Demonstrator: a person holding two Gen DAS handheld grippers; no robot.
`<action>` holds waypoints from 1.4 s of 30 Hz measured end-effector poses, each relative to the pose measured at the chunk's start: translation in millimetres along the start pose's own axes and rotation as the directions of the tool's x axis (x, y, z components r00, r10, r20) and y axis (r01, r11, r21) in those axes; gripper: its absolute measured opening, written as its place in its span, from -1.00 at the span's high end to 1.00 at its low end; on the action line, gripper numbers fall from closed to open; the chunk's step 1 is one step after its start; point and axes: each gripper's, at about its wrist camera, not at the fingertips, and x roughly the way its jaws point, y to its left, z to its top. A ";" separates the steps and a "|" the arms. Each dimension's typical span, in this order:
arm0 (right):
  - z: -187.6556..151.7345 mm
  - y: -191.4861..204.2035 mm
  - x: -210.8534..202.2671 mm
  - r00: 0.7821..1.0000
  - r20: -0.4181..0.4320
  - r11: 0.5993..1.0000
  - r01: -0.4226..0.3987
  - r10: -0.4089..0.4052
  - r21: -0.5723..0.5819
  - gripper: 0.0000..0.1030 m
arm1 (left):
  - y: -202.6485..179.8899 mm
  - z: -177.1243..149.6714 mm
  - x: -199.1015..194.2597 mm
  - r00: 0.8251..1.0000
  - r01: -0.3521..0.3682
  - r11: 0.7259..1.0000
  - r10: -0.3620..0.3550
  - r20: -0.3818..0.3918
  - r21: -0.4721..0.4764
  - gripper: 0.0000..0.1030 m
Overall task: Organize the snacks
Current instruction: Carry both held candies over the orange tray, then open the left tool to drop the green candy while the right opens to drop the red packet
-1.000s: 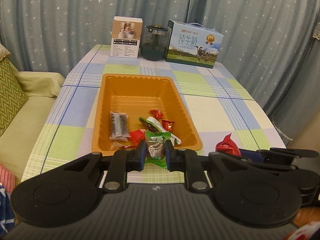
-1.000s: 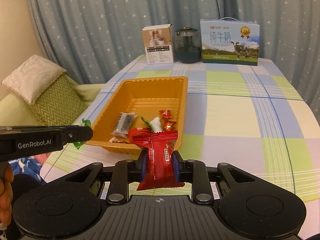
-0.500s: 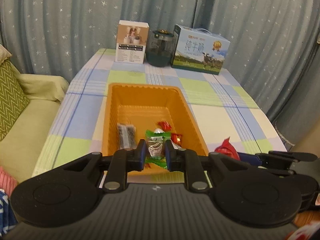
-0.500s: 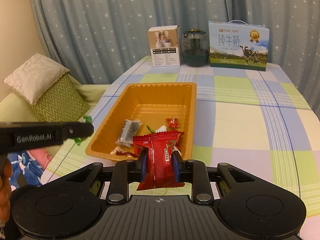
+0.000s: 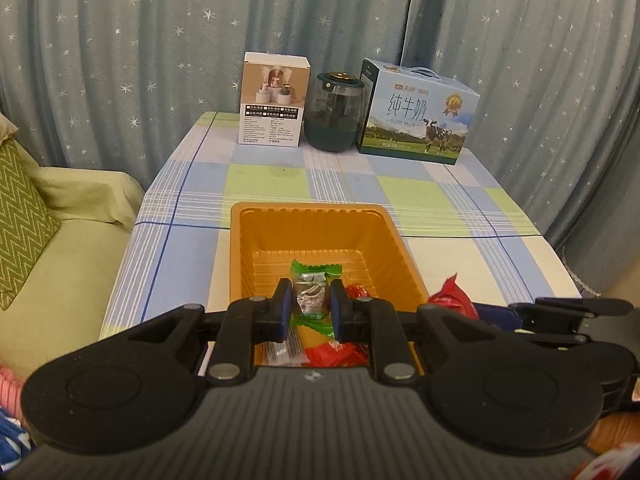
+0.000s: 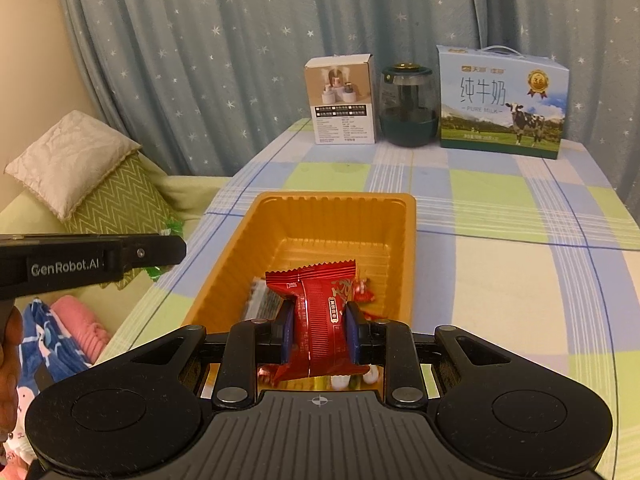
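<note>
Both hand-held grippers now over the orange tray (image 5: 400, 240) – left (image 5: 310, 307) clamping green candy (image 5: 314, 280), right (image 6: 319, 330) gripping red packet (image 6: 320, 304)

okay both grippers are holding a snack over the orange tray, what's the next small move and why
Probably open the right gripper to drop its red packet: it hangs over the orange tray, above snacks already inside. The left gripper, shut on the green-wrapped candy, could release likewise.

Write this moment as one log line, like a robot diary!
left gripper: shut on green candy | right gripper: shut on red packet | both over orange tray
</note>
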 end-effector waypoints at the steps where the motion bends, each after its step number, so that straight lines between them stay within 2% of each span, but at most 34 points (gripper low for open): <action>1: 3.5 -1.0 6.0 1.000 -0.006 1.000 0.004 -0.004 -0.004 0.48 | 0.8 2.3 4.7 1.000 0.000 1.000 0.000 -0.003 0.002 0.66; 13: 38.8 -11.7 62.4 0.999 -0.048 1.000 0.016 -0.018 -0.025 0.48 | 8.5 24.4 62.2 0.999 0.008 1.000 -0.008 -0.043 0.002 0.66; 20: 47.5 -14.9 92.4 0.997 -0.078 0.999 0.026 -0.029 -0.046 0.48 | 14.6 29.7 88.6 0.998 0.005 1.000 -0.006 -0.061 -0.017 0.66; 35: 52.1 -32.8 116.7 0.994 -0.104 0.999 0.018 -0.016 0.028 0.48 | 23.4 34.6 124.2 0.995 0.018 0.999 -0.022 -0.101 -0.037 0.64; 36: 51.8 -34.2 116.5 0.994 -0.104 0.999 0.018 -0.015 0.032 0.48 | 24.0 34.8 126.3 0.994 0.018 0.999 -0.023 -0.104 -0.042 0.48; 37: 51.7 -35.3 116.1 0.994 -0.104 0.999 0.018 -0.015 0.035 0.48 | 24.9 35.2 128.0 0.994 0.013 0.999 -0.018 -0.108 -0.049 0.20; 42: 51.1 -39.2 110.6 0.995 -0.096 0.999 0.011 -0.006 0.049 0.48 | 30.1 35.5 117.7 0.997 -0.002 0.998 -0.003 -0.083 -0.061 0.17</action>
